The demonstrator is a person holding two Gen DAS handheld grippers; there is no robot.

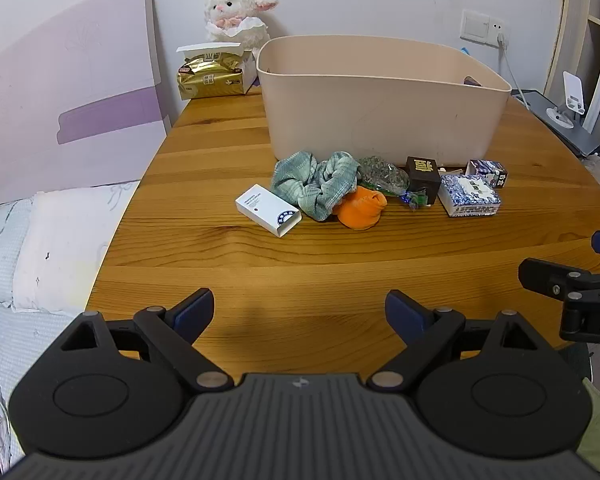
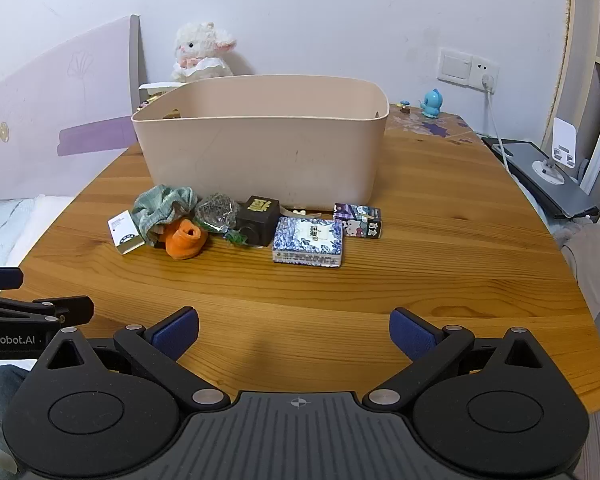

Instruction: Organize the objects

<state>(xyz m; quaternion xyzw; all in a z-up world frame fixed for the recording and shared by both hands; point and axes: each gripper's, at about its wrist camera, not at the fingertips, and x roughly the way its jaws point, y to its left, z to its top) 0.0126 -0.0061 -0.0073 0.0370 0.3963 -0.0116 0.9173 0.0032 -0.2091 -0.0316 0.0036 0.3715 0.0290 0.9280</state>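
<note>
Hovering unladen over the table (image 1: 260, 280), the left gripper (image 1: 300, 314) gapes wide; clutter lies before the bin (image 1: 380, 120), white box (image 1: 268, 210) nearest.

Right view: right gripper (image 2: 294, 334) likewise spread; nothing grasped yet. Next: reach the blue box (image 2: 308, 242).

We read "enRobot.AI" on the left gripper (image 2: 4, 320), left of the right fingers (image 2: 176, 336), and "D" on the right gripper (image 1: 592, 320) beside the left fingers (image 1: 404, 316). The print on the boxes ahead is too small for us to read.
</note>
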